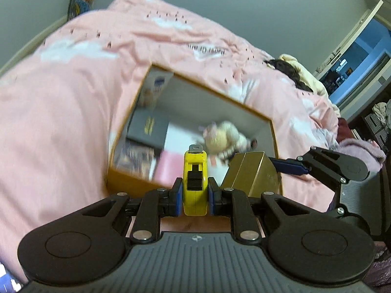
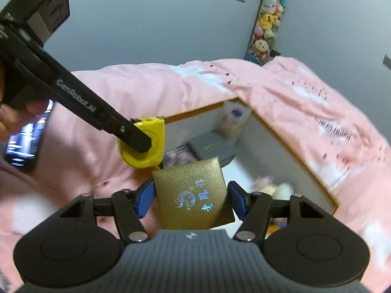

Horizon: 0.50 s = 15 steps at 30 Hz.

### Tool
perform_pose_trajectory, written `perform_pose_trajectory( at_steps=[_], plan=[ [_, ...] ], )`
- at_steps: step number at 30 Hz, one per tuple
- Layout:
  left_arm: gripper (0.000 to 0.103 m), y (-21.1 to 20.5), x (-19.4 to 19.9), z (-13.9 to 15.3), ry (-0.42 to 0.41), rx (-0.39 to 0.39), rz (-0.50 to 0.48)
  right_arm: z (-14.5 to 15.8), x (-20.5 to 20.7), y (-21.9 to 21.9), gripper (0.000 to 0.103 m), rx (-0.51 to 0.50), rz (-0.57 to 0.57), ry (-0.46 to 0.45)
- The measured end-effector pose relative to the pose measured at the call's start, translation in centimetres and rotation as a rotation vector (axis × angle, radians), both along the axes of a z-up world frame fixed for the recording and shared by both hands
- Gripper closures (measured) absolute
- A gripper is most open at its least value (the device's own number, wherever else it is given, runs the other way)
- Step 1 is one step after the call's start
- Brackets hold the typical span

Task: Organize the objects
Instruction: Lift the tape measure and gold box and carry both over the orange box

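Left claw (image 1: 195, 190): closed narrowly on a yellow plastic tape measure (image 1: 195, 183), which is pinched edge-on between the blue pads, its metal hook tab pointing away from the camera.
Right claw (image 2: 191, 199): set at a middling width and clamped on a gold, textured cardboard box (image 2: 193, 195) with blue foil characters printed on its face – the blue pads are pressed against its two sides.
Tape measure, seen from the right wrist: held just above and to the left of the gold box, over the near edge of the open container.
Gold box, seen from the left wrist: carried beside the tape measure, to its right, above the container's near corner.
Container: an open rectangular box with orange-brown walls (image 1: 210, 90), set on the bed.
Contents: a dark grey flat case with gold lettering (image 1: 149, 131), a pale soft toy (image 1: 224, 139), a pink flat item (image 1: 168, 168) and a white bottle with a blue label (image 1: 156, 85) in the far corner – all blurred.
Bed: covered by a pink quilt with white cloud patches (image 1: 73, 97).
Background: a hanging column of plush toys (image 2: 266, 24) is seen against the grey wall.
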State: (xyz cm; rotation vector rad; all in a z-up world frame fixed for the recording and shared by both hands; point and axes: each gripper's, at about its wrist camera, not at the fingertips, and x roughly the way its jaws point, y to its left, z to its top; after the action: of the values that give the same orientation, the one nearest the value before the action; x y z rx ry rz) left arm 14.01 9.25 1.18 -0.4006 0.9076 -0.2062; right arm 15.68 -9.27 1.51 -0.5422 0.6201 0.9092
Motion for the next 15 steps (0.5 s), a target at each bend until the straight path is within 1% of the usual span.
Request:
perform_pose_trajectory(
  at_steps=[3,8,10,13,15],
  plan=[
    [0.081,0.1,2.3,0.0,-0.006,0.021,0.0,-0.5,3.1,0.9,0.037,-0.022,0.021,-0.022],
    [0.081,0.2,5.7,-0.9,0.01,0.085,0.01,-2.4,8.0,2.6,0.037,-0.073,0.055,0.01],
    [0.081,0.4,6.6,-1.4,0.015,0.091,0.013,-3.5,9.6,3.6,0.037,-0.11,0.075,0.011],
    [0.081,0.7,7.8,-1.8,0.023,0.089,0.012,-5.1,11.9,4.8,0.037,-0.135,0.101,0.055],
    [0.081,0.8,8.4,-2.1,0.026,0.093,0.013,-6.4,13.2,5.7,0.037,-0.16,0.123,0.066]
  ],
)
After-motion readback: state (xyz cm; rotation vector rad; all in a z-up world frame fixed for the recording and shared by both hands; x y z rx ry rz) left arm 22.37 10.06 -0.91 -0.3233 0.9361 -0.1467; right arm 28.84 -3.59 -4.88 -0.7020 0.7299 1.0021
